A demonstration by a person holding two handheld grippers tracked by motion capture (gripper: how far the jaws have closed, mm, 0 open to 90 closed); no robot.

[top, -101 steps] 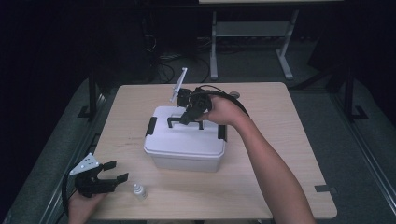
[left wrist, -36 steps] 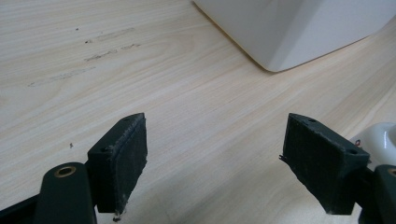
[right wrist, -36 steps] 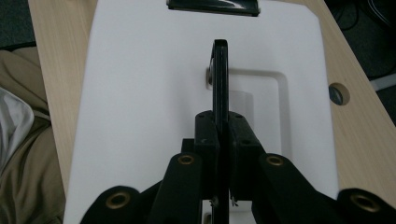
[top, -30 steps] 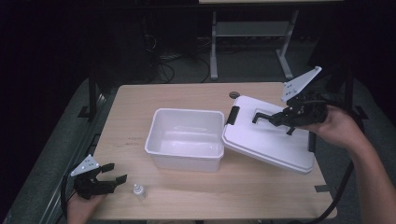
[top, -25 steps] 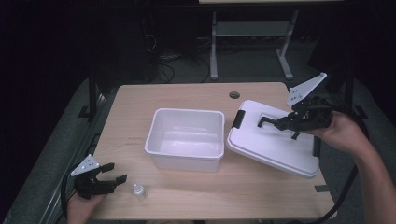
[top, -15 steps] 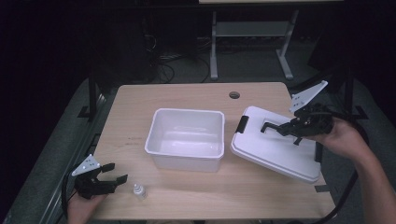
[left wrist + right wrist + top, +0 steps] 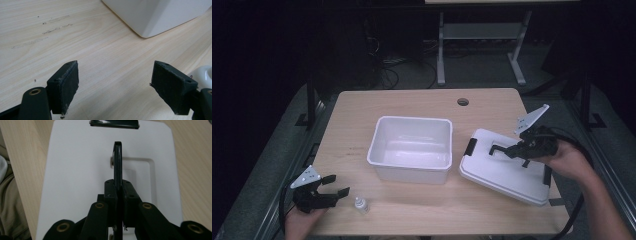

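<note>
High view: right gripper (image 7: 512, 150) clamps the black handle (image 7: 501, 148) of a white rectangular plastic lid (image 7: 507, 167), long axis slanting toward the table's near-right corner; left gripper (image 7: 334, 186) gapes empty.

Your right hand-held gripper (image 7: 511, 150) at right side of surface, forearm entering from bottom right corner, wrist angled inward toward centre. Jaws pinched tight together, grey plate tilted up behind them. Your left hand-held gripper (image 7: 333, 190) low at near left corner, hand (image 7: 302, 222) under it at bottom edge. Jaws spread wide, pads (image 7: 67, 86) facing each other, pointing right along surface, holding nothing.
</note>
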